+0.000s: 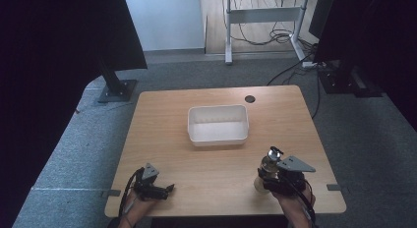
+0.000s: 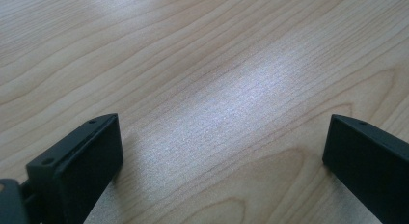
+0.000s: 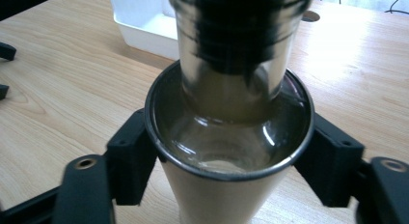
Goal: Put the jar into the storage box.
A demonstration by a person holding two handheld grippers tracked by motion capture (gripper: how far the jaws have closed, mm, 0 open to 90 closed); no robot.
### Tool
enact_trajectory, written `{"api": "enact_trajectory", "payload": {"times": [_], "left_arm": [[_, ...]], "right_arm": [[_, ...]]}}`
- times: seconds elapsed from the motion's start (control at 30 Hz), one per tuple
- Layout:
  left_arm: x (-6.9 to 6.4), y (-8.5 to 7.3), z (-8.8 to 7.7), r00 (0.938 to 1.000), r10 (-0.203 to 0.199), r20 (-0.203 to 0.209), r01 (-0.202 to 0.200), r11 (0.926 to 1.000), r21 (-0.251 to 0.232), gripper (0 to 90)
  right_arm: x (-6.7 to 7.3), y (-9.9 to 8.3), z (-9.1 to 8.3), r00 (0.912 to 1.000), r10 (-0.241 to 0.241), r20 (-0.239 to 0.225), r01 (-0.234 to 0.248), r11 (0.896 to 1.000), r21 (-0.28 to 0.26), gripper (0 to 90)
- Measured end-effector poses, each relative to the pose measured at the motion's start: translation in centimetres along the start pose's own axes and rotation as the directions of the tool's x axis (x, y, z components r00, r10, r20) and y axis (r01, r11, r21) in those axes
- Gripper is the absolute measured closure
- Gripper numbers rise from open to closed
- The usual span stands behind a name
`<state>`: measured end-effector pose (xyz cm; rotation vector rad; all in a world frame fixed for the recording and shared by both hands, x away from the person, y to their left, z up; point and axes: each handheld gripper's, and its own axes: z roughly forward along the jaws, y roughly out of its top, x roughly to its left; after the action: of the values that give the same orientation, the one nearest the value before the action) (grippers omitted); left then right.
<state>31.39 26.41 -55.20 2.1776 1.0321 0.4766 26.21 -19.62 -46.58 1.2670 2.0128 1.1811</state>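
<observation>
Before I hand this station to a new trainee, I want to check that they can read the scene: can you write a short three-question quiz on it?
1. True or false: the left gripper is shut on something.
2. What does the right gripper hold? A) a white tray B) a bottle C) a cable
3. Fill in: the white tray sits near the ___ of the table, apart from both grippers.

Key:
1. False: its jaws stand wide apart over bare wood.
2. B: the jaws press on both sides of a beige bottle with a clear shoulder and neck.
3. Middle.
</observation>
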Motion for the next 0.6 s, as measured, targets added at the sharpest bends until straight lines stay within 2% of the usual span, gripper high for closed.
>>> {"api": "enact_trajectory", "payload": {"times": [0.6], "left_arm": [[0.01,0.00,-0.01,1.0000,0.001,0.000,-0.001,1.0000,0.001,0.2]], "right_arm": [[-0.11,0.97,0.40,1.0000,-0.007,0.002,0.007,1.000,0.007,34.0]]}}
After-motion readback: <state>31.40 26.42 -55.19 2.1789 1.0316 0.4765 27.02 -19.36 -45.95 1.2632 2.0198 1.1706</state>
